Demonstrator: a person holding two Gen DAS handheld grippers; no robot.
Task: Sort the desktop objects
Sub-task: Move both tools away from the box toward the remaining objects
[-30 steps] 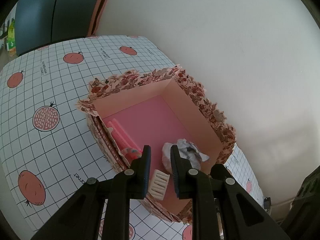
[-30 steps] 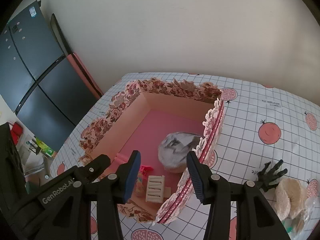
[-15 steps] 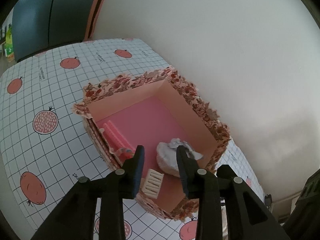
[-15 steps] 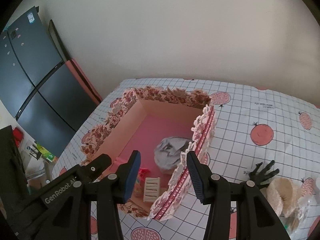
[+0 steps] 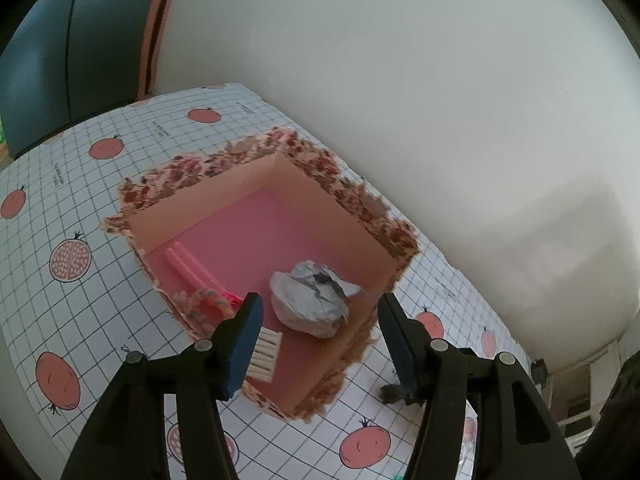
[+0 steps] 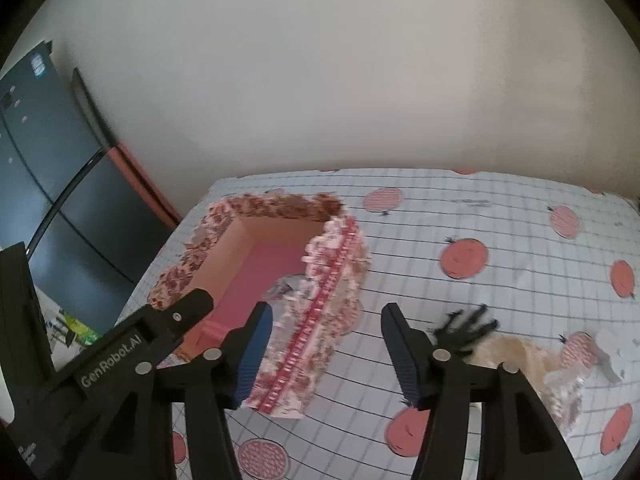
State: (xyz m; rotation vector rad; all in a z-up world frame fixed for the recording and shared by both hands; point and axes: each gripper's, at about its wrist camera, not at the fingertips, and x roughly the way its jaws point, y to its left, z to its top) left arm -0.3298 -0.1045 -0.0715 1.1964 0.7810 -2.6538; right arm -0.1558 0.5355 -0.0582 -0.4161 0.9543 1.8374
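A floral-edged box with a pink inside stands on the table; it also shows in the right wrist view. In it lie a crumpled grey-white wad, a pink comb, a small cream ribbed piece and a pink-and-blue fuzzy item. My left gripper is open and empty above the box's near end. My right gripper is open and empty, to the right of the box. A black hand-shaped clip and a beige puff lie beside its right finger.
The table has a white grid cloth with red fruit prints and stands against a white wall. A dark fridge stands at the left. Clear wrapping and small bits lie at the far right.
My left gripper has opened wide and drawn back up from the box. My right gripper has moved right, away from the box, toward the black clip, and stays open.
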